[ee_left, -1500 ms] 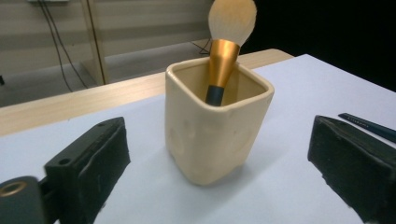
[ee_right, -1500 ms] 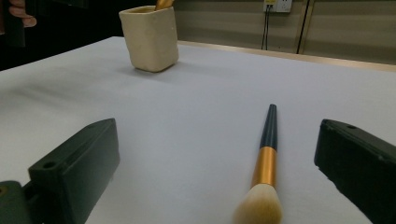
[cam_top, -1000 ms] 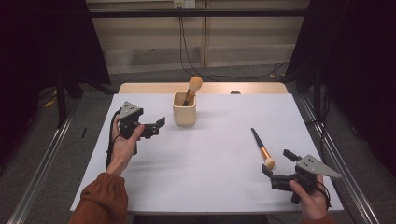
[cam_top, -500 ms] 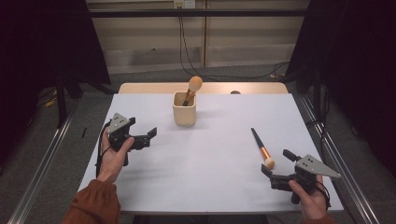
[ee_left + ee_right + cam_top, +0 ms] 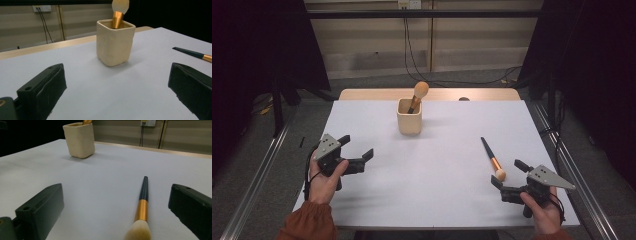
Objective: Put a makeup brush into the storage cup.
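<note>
The right gripper (image 5: 508,176) had its jaws spread apart and empty, low over the white surface (image 5: 437,165), with the makeup brush (image 5: 491,158) lying flat just ahead of them, bristles nearest. The left gripper (image 5: 357,151) likewise held its jaws apart, facing the cream cup (image 5: 409,116), well apart, where another brush (image 5: 418,95) stood.
</note>
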Available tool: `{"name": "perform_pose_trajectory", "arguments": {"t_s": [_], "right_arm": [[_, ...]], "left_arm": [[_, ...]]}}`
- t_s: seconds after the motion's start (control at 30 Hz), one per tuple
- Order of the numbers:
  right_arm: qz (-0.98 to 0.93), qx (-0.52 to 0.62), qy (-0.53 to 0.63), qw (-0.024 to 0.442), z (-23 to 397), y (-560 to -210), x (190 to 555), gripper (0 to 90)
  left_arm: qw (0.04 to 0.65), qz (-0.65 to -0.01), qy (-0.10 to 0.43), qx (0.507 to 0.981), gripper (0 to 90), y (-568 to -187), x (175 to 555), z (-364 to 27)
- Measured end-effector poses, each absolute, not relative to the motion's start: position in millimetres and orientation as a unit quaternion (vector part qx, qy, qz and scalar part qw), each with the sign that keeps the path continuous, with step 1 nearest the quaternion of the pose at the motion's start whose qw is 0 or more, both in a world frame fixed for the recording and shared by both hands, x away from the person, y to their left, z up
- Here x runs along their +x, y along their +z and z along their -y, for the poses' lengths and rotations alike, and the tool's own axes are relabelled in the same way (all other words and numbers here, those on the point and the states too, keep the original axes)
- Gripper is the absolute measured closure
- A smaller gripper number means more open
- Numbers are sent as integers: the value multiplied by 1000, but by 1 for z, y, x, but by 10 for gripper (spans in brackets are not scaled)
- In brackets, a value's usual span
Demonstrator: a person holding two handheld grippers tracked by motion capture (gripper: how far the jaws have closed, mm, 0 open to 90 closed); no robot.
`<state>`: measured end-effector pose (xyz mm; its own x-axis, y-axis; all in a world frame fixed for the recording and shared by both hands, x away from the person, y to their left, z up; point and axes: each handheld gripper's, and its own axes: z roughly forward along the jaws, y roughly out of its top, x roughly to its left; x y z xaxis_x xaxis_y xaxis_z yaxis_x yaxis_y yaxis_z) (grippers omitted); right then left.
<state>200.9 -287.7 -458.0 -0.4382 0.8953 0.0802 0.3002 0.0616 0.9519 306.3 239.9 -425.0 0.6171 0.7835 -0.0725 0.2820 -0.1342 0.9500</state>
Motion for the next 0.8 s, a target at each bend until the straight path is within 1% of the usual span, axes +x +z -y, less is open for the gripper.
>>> {"name": "perform_pose_trajectory", "arguments": {"t_s": [0.1,0.2,0.33,0.47,0.67,0.8], "right_arm": [[-666,451,520,286,288,-458,201,0],[-666,452,518,288,288,-458,201,0],[-667,452,517,288,288,-458,202,0],[-666,452,518,288,288,-458,200,0],[-664,452,520,290,291,-458,197,0],[-662,452,522,291,291,-458,197,0]], "left_arm": [[542,-387,224,711,13,-428,302,-245],[532,-398,232,710,15,-429,297,-249],[532,-387,232,716,16,-431,289,-251],[531,-395,237,712,28,-432,280,-255],[527,-385,236,720,28,-435,264,-258],[528,-391,235,716,28,-437,255,-262]]}}
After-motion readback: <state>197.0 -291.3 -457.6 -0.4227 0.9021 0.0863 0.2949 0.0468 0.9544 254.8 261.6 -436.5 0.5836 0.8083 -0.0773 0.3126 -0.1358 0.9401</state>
